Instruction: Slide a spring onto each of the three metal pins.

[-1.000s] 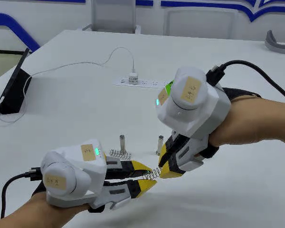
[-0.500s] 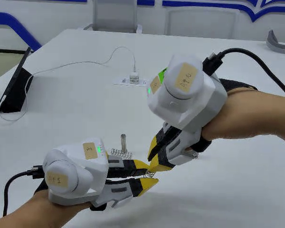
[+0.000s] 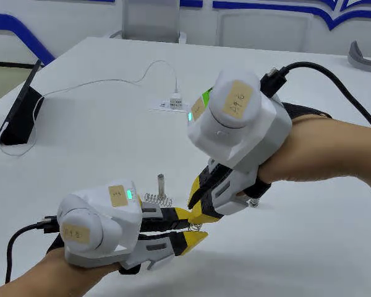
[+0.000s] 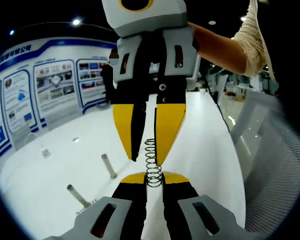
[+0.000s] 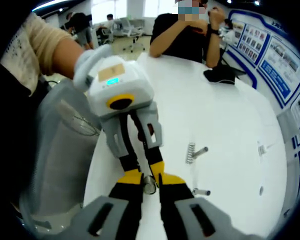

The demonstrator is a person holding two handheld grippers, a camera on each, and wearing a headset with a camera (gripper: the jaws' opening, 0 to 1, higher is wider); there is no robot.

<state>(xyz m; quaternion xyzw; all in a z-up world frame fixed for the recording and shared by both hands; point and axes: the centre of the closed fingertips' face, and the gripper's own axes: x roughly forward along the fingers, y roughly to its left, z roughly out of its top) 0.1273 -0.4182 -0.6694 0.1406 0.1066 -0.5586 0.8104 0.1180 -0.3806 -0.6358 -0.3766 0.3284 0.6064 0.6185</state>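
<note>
The left gripper (image 4: 153,179) is clamped on one end of a spring (image 4: 153,169); the right gripper (image 4: 147,158) pinches that spring's other end; left of the spring, the left gripper view shows a pin (image 4: 108,165) and a nearer pin (image 4: 78,195); the head view adds a loose spring (image 3: 156,199) lying beyond the clamped spring.

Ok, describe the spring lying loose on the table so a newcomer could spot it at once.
On the white table, look just past the left gripper to the bare upright metal pin. The loose spring lies on its side at that pin's foot. Unlike the held spring in the left gripper's jaws, nothing grips it.
</note>
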